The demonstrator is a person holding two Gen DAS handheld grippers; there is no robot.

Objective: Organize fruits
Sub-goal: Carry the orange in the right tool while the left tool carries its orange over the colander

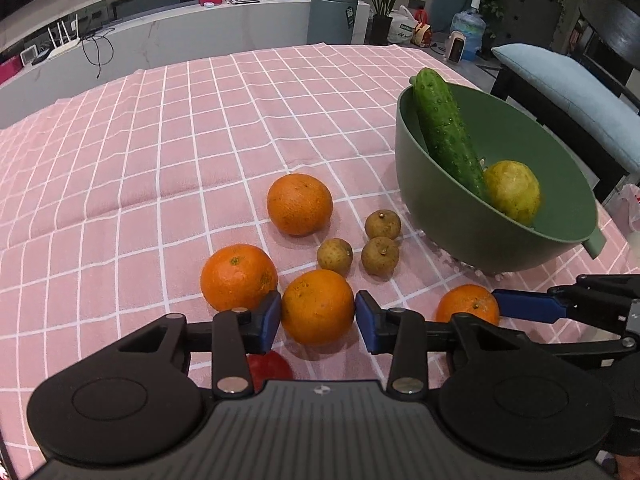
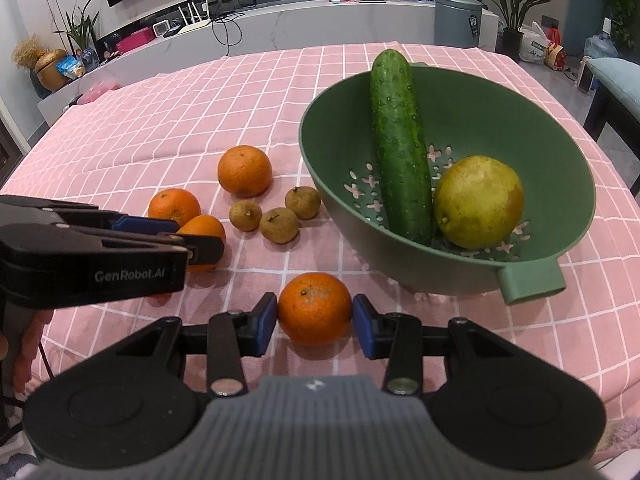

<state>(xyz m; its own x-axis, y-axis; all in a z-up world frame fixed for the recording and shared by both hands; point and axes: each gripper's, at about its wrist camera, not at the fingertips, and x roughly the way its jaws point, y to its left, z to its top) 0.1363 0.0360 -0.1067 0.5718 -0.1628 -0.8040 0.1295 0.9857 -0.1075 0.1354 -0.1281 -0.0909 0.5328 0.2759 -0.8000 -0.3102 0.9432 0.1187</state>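
Both grippers sit low over the pink checked tablecloth (image 1: 160, 160), each with an orange between its blue pads, and the green colander (image 2: 440, 280) is the landmark for all of it.

The left gripper (image 1: 318, 314) has its pads against the two sides of an orange (image 1: 318, 307) that rests on the cloth; they appear to touch it, so I read this as a pinch, just taken. That orange lies well to the left of the colander, on the near side of the three small brown fruits (image 1: 362, 242). Two more oranges (image 1: 239, 277) lie loose further from the colander.

The right gripper (image 2: 315, 318) pinches another orange (image 2: 315, 308), which sits just in front of the colander's near wall, close to its handle tab (image 2: 530, 280).

The colander already holds a cucumber (image 2: 398, 148), leaning with its long axis running from the near floor up over the far rim, and a yellow-green pear (image 2: 478, 202) beside it.

The coming move turns on this: the colander lies ahead and to the right of both held oranges, and the right hand is much the nearer. The free room inside looks to be left of the cucumber.

The only readable writing is "GenRobot.AI" on the side of the left gripper, seen from the right wrist. Labels on the far shelf are too small to read.
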